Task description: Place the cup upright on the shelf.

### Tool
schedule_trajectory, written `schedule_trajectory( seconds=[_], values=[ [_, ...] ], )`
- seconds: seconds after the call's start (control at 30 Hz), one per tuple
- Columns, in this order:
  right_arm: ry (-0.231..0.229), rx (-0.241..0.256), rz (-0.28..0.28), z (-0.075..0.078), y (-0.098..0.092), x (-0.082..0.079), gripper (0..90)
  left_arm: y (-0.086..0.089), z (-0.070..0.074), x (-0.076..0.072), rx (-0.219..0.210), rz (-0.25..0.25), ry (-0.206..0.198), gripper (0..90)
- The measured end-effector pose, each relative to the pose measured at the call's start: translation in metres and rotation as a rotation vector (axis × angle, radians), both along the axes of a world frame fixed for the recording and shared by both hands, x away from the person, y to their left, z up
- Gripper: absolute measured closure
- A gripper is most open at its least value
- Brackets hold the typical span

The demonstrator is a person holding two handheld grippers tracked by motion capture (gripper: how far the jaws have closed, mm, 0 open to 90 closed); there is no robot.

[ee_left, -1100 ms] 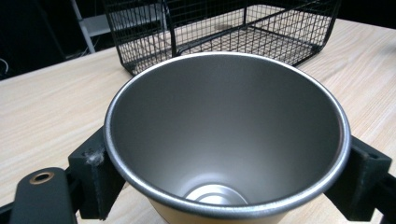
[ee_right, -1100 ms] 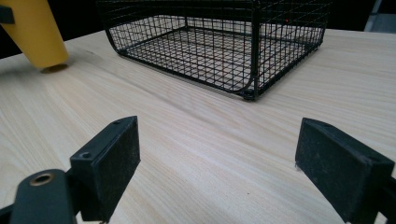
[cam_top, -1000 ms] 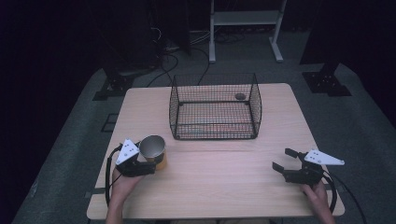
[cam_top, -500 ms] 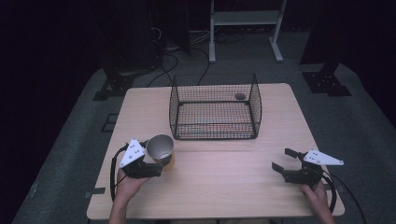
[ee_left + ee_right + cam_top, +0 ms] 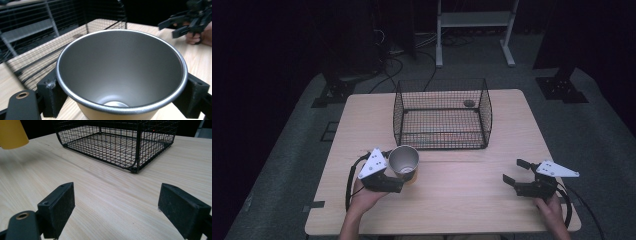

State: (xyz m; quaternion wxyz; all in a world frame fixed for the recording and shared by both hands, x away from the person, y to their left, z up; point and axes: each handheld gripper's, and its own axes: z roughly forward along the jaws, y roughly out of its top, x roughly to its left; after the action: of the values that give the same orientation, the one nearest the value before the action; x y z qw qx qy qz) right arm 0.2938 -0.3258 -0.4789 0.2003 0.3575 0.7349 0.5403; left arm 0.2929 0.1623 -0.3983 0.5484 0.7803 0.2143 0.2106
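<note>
Where the cup (image 5: 404,161) hangs clamped, wire basket (image 5: 442,114) just beyond.

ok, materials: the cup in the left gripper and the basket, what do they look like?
Cup: looks like metal inside, brushed grey with a bright rolled rim; outside is matte yellow, probably a coating or sleeve. Basket: thin wire mesh, black, likely coated steel, see-through grid on all sides. Left gripper holds the cup between black matte jaws that look like printed plastic.
</note>
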Motion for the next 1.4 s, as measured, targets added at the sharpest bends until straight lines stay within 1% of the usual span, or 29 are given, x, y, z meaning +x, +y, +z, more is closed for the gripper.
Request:
schedule_trajectory(
  seconds=[0.13, 0.3, 0.4, 0.43, 0.6, 0.77, 0.93, 1.1, 1.27, 1.4],
  values=[
    [0.0, 0.002, -0.001, 0.0, 0.0, 0.0, 12.9, -0.013, 0.005, 0.005, -0.027, -0.036, -0.001, 13.6],
    [0.002, 0.005, -0.003, 0.0, -0.001, 0.0, 12.9, -0.029, 0.012, 0.011, -0.007, -0.074, -0.003, 13.6],
    [0.001, 0.002, -0.002, 0.0, 0.0, 0.0, 12.9, -0.034, 0.016, 0.015, 0.004, -0.085, -0.005, 13.6],
    [0.002, 0.003, -0.002, 0.0, 0.0, 0.0, 12.9, -0.036, 0.017, 0.017, 0.001, -0.087, -0.005, 13.6],
    [0.001, 0.0, -0.003, 0.0, 0.0, 0.0, 12.9, -0.04, 0.021, 0.022, -0.016, -0.107, 0.001, 13.6],
    [0.003, -0.001, -0.004, 0.0, 0.0, 0.0, 12.9, -0.046, 0.026, 0.025, 0.004, -0.119, -0.003, 13.6],
    [0.003, -0.001, -0.004, 0.0, 0.0, 0.0, 12.9, -0.052, 0.032, 0.03, 0.012, -0.131, -0.008, 13.6],
    [0.004, -0.001, -0.004, 0.0, 0.0, 0.0, 12.9, -0.057, 0.039, 0.036, -0.002, -0.145, -0.007, 13.7],
    [0.005, 0.0, -0.004, 0.0, 0.0, 0.0, 12.9, -0.062, 0.044, 0.043, -0.008, -0.154, -0.003, 13.6],
    [0.005, -0.002, -0.003, 0.0, 0.0, 0.001, 12.9, -0.065, 0.051, 0.049, -0.009, -0.158, -0.009, 13.6]
  ],
)
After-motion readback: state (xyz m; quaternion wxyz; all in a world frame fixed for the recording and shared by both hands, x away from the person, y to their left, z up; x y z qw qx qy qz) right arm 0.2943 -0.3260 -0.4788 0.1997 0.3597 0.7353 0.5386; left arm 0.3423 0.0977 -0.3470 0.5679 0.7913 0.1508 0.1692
